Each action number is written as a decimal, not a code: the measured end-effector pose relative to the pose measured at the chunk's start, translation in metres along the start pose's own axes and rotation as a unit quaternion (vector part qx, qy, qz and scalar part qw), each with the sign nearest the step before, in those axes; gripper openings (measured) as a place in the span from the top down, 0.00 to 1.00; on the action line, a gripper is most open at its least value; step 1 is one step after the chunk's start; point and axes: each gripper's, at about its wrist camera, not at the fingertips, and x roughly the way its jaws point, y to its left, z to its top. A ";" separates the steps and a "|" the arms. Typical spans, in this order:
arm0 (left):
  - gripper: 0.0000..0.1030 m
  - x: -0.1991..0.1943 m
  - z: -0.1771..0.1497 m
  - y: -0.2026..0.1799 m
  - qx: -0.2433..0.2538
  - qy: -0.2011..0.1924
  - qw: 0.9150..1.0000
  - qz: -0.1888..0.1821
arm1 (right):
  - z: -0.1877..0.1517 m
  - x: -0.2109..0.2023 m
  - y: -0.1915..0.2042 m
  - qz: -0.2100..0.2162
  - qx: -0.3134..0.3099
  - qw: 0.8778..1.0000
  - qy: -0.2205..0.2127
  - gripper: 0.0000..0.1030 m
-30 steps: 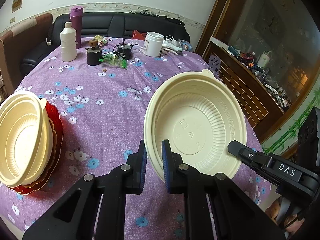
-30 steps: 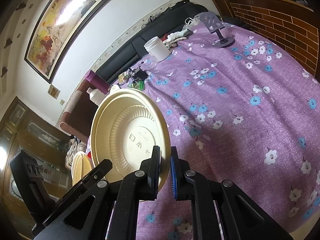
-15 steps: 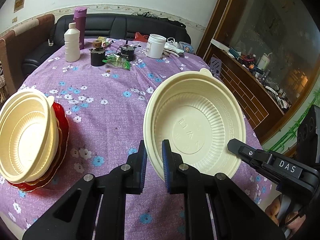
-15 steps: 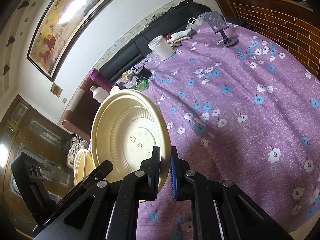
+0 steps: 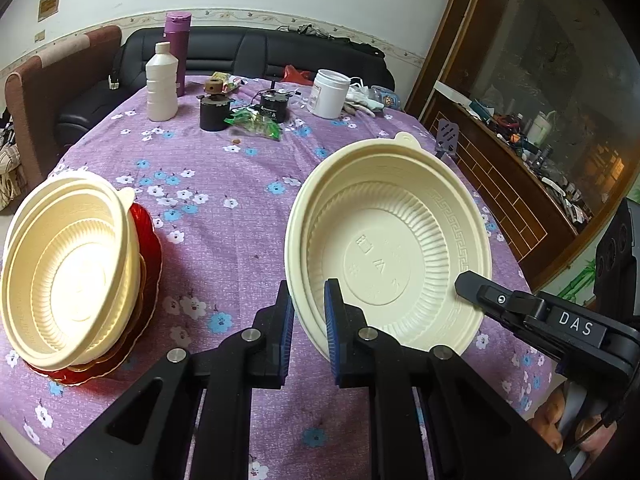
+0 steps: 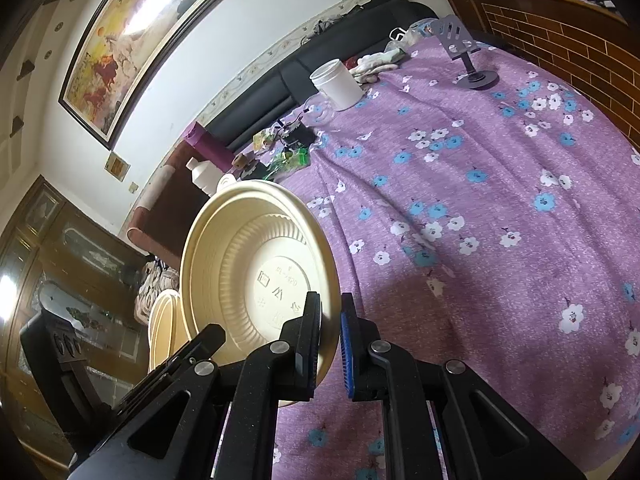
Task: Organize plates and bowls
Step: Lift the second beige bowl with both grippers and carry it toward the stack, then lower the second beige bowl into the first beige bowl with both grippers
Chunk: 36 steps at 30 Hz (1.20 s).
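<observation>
A cream plastic bowl point(image 5: 392, 248) is held tilted above the purple flowered table point(image 5: 224, 184). My left gripper point(image 5: 308, 320) is shut on its near rim. My right gripper point(image 6: 330, 332) is shut on the opposite rim; the bowl's ribbed underside point(image 6: 248, 272) faces that camera. The right gripper's black finger point(image 5: 520, 308) shows at the bowl's right edge in the left wrist view. At the left, a stack of cream bowls point(image 5: 64, 272) sits on red plates point(image 5: 148, 256); its edge shows in the right wrist view point(image 6: 162, 324).
At the table's far side stand a white bottle point(image 5: 162, 82), a purple flask point(image 5: 177, 52), a black pot point(image 5: 216, 114), a green wrapper point(image 5: 256, 124) and a white jar point(image 5: 330, 94). A phone stand point(image 6: 466, 60) is at the far right. A black sofa point(image 5: 248, 56) lies behind.
Both grippers, still holding the bowl, have drawn back and shifted a little; the stack of bowls on red plates now sits further into the left wrist view.
</observation>
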 end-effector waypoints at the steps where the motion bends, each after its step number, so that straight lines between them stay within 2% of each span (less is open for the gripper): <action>1: 0.88 0.000 0.000 0.001 0.000 0.000 1.000 0.001 | 0.000 0.001 0.001 0.000 -0.001 1.000 0.001 0.91; 11: 0.88 -0.008 0.000 0.009 -0.007 -0.006 1.000 0.004 | 0.003 0.007 0.012 0.002 -0.012 1.000 0.005 0.91; 18: 0.87 -0.023 0.006 0.022 -0.017 -0.024 0.999 0.014 | 0.007 0.011 0.034 0.014 -0.032 0.999 0.006 0.91; 26: 0.87 -0.046 0.014 0.051 -0.044 -0.051 0.997 0.046 | 0.012 0.026 0.081 0.044 -0.072 0.996 0.017 0.91; 36: 0.87 -0.077 0.011 0.098 -0.087 -0.079 0.988 0.096 | 0.003 0.051 0.140 0.086 -0.120 0.988 0.045 0.91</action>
